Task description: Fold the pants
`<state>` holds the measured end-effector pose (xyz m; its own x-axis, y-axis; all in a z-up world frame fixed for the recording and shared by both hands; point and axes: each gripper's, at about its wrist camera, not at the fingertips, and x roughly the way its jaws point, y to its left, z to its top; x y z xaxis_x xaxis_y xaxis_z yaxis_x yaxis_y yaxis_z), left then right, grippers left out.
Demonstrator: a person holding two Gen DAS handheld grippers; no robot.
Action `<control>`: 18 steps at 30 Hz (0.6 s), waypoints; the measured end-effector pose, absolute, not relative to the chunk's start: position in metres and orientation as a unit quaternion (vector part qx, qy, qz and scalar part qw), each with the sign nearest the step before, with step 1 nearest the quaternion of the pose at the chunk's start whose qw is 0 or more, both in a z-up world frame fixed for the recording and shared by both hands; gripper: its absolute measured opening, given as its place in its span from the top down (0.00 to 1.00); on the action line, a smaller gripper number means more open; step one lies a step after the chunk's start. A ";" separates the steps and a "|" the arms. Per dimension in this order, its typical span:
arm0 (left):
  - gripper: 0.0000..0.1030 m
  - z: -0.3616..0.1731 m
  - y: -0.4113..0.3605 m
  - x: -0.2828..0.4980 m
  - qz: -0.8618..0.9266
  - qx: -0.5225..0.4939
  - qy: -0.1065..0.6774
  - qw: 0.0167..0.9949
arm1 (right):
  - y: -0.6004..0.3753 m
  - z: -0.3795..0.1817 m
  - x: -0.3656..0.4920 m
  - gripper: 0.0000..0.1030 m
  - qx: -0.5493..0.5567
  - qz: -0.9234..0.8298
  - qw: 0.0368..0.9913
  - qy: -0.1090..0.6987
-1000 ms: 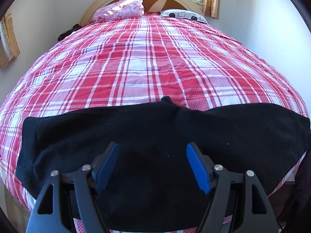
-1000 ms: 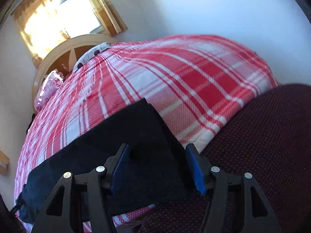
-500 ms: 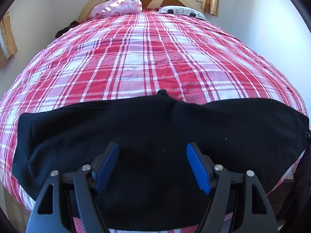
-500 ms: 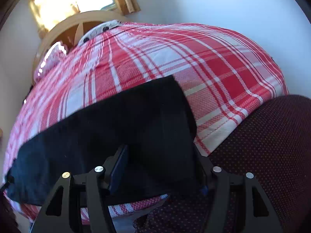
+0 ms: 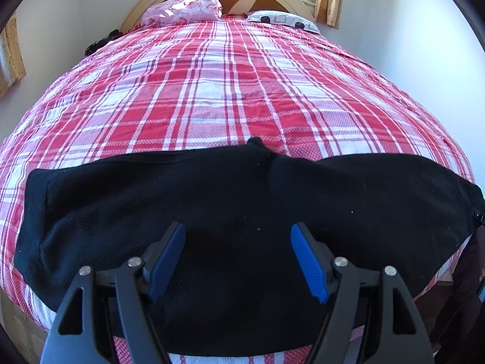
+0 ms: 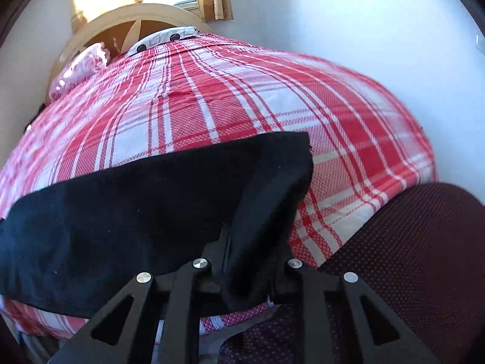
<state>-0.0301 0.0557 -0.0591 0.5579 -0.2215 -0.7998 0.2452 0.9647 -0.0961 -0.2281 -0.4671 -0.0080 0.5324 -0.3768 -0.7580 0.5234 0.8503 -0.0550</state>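
Clearly the black pants (image 5: 242, 212) lie spread sideways across the near edge of the plaid bed cover (image 5: 230, 91), already doubled leg on leg, with the crotch point poking up ahead of the left gripper (image 5: 238, 254).

Starting at the left: the left gripper hangs over the middle of the garment with its blue pads (image 5: 306, 261) spread wide and nothing between them. The cloth runs well out to either side of it, and one end lies far to its left. This side is likely to serve best as an anchor or crease guide: lower it onto the fabric just ahead of the pads and press or pinch at the intended fold line, so the lower layer does not drag.

Moving right: the right gripper (image 6: 248, 261) is pinched together on the end of the pants (image 6: 151, 212), fabric bunched between its fingers and rising ahead of them to a squared corner. A dark dotted cloth (image 6: 409, 257) sits just to its right. Keep that pinch firm, lift only enough to clear the bed, then carry the end leftward in a flat arc, keeping the edges aligned.
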 end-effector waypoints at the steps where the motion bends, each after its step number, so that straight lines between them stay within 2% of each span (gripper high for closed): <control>1: 0.27 -0.060 0.057 -0.030 -0.132 0.012 0.451 0.883 | -0.464 -0.007 -0.228 0.82 0.083 -0.262 0.871 0.408; 18: 0.25 -0.064 0.055 -0.033 -0.137 0.034 0.438 0.888 | -0.411 0.016 -0.223 0.82 0.010 -0.274 0.885 0.377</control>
